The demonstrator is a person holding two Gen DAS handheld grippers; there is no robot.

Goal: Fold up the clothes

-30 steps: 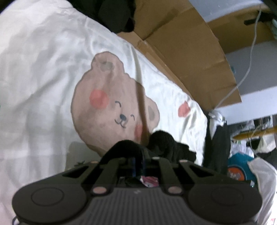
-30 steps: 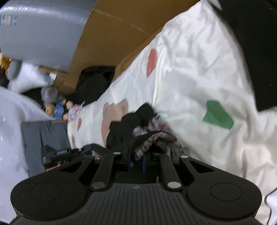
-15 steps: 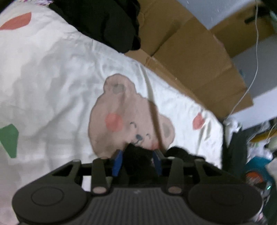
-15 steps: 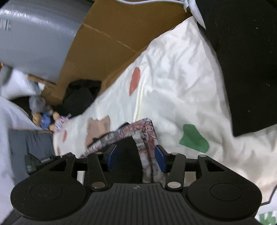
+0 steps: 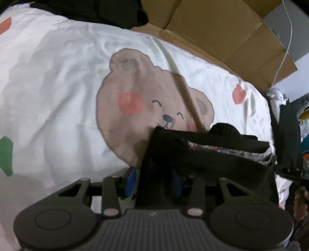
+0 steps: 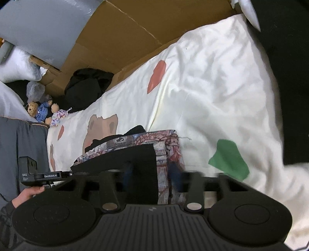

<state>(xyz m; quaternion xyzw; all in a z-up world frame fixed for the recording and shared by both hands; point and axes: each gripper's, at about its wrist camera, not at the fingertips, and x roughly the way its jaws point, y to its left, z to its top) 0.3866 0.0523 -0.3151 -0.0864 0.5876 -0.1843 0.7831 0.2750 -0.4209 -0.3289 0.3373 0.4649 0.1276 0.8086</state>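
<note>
Left tongs (image 5: 154, 179) first: the blue pads stand apart, and the garment (image 5: 212, 160) drops straight down between them. It's black cloth with a patterned inner layer showing along the fold. The near pad shows clear beside the cloth edge; the far one is half hidden behind it. From these tongs the garment runs out ahead and away to the right as a folded band, lifted off the bedsheet (image 5: 58, 86). Just beyond its front edge sits the sheet's bear print (image 5: 144, 108), directly ahead of the tongs. Farther ahead lies flattened cardboard (image 5: 222, 34), with a dark pile of clothes (image 5: 96, 9) off to the far left.

Over to the right tongs (image 6: 151, 173). The fingers here are smeared with motion on either side of the cloth, and the jaws are clamping together on the garment (image 6: 170, 141). Its black panel and red-and-grey patterned strip both pass between them. From this grip the fold stretches ahead and off to the left, held above the bedsheet (image 6: 212, 77). A green patch (image 6: 227, 160) lies on the sheet just right of these tongs. Low to the left, a hand (image 6: 25, 195) holds a black handle unit (image 6: 29, 171) at the garment's far end. Well beyond that, a teddy bear (image 6: 36, 112) lies at the bed's edge.
</note>
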